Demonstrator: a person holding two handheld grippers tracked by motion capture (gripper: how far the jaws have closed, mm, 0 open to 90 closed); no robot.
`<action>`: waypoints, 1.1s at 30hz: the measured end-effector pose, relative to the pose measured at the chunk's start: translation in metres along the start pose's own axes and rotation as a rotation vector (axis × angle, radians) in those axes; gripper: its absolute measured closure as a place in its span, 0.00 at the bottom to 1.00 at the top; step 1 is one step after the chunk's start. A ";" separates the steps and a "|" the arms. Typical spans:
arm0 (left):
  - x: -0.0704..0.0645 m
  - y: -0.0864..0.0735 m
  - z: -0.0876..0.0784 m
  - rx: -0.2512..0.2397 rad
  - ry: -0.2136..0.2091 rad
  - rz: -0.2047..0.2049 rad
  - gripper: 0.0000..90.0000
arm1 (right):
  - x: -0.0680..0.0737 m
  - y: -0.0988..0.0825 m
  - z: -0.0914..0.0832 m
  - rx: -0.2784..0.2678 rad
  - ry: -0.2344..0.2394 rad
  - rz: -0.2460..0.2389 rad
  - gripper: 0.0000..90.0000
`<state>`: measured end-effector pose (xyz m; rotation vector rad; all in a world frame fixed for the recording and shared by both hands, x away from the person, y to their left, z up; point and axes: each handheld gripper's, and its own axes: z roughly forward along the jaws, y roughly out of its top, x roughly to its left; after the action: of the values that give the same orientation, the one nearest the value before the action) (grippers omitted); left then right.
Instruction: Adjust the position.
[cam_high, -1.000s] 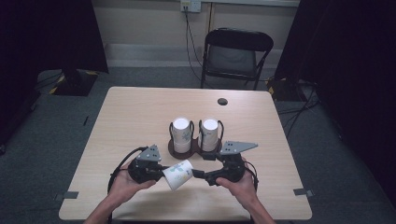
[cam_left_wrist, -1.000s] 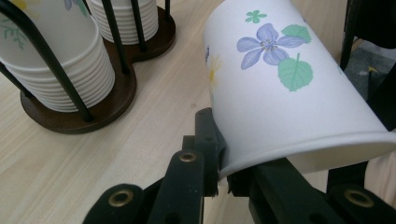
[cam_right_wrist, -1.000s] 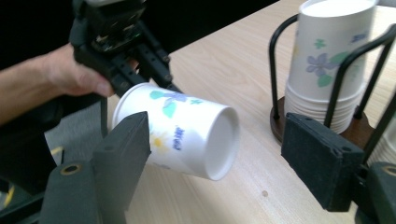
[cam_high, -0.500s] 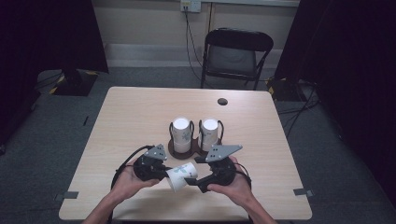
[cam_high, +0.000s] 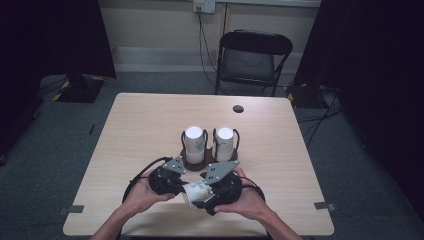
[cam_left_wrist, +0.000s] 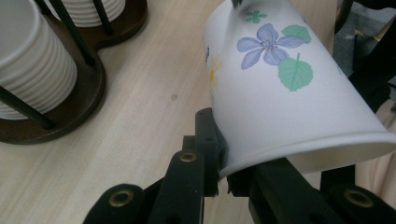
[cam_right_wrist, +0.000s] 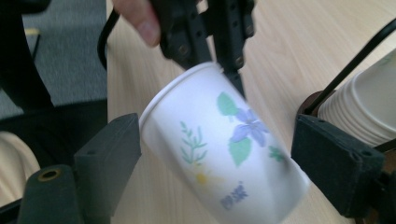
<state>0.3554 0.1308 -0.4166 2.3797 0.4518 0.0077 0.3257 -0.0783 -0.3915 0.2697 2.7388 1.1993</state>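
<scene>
A white paper cup (cam_high: 194, 192) printed with flowers and leaves lies tilted over the table's near edge, between my two grippers. My left gripper (cam_high: 183, 188) is shut on the cup's rim (cam_left_wrist: 299, 158); in the left gripper view its jaws (cam_left_wrist: 224, 161) pinch the rim wall. The right gripper (cam_high: 204, 196) reaches from the right. Its jaws have just been opening, and in the right gripper view they stand on either side of the cup (cam_right_wrist: 219, 163) with a gap at each pad (cam_right_wrist: 334, 161). The left gripper (cam_right_wrist: 210, 32) shows there at the cup's mouth.
Just behind my hands stands a dark wooden holder (cam_high: 196, 161) with two stacks of white cups (cam_high: 194, 141) (cam_high: 225, 141) inside wire posts. A small dark round spot (cam_high: 238, 108) lies near the table's far edge, and a folding chair (cam_high: 252, 60) stands beyond the table.
My right gripper has moved left up to the cup, and its jaws now stand around the cup's body. The left gripper keeps its hold on the rim and has hardly moved.
</scene>
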 end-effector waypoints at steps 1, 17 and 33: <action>0.000 0.002 0.000 0.005 -0.001 0.006 0.95 | 0.001 0.000 0.001 0.012 -0.006 -0.013 0.16; 0.001 0.009 0.005 0.014 -0.027 -0.014 0.96 | 0.007 0.003 0.018 0.137 -0.015 -0.138 0.10; 0.005 0.010 0.008 0.011 -0.058 -0.074 0.96 | 0.011 -0.002 0.030 0.212 -0.062 -0.222 0.14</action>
<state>0.3642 0.1203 -0.4167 2.3658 0.5134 -0.0971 0.3209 -0.0560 -0.4141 0.0225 2.7544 0.8338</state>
